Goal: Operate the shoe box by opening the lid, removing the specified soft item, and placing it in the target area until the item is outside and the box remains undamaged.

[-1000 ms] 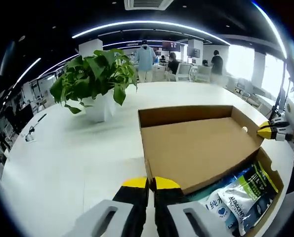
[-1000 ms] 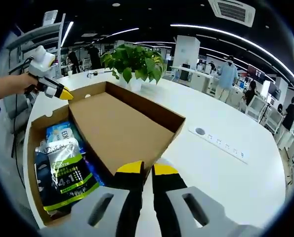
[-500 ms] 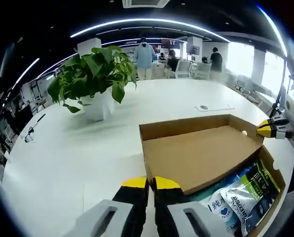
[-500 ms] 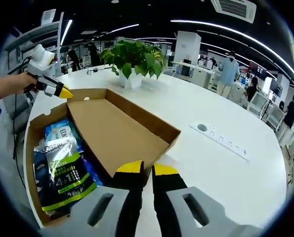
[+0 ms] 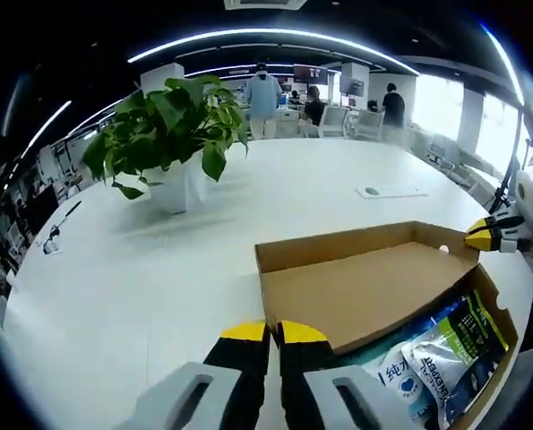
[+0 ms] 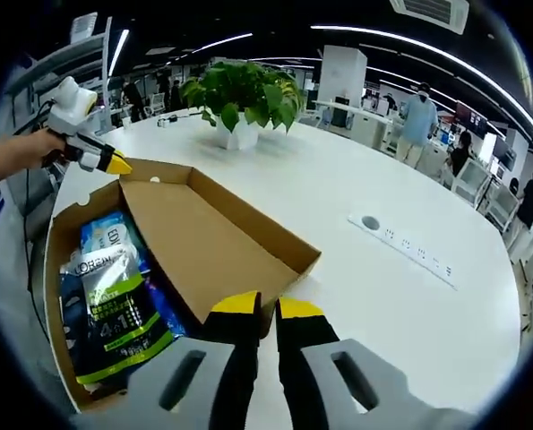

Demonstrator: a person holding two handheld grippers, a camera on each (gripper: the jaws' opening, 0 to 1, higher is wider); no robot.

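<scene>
The brown cardboard shoe box (image 5: 506, 315) lies open on a white table. Its lid (image 5: 365, 287) is tipped back, inside facing up. My left gripper (image 5: 273, 333) is shut on the lid's near corner edge. The right gripper (image 5: 492, 236) pinches the lid's far corner. In the right gripper view, my right gripper (image 6: 266, 306) is shut on the lid (image 6: 203, 242) corner, and the left gripper (image 6: 105, 161), held by a hand, grips the opposite corner. Soft packets (image 5: 445, 358) lie in the box (image 6: 55, 296): a dark green-and-white one (image 6: 114, 305) over blue ones.
A leafy potted plant (image 5: 167, 143) (image 6: 244, 98) stands on the table beyond the lid. A white socket strip (image 6: 409, 251) (image 5: 387, 191) is set in the tabletop. People stand among desks and chairs at the back of the office.
The lid has swung further back and lies flatter than a second ago. Both grippers keep their hold on its corners. The packets have not moved.
</scene>
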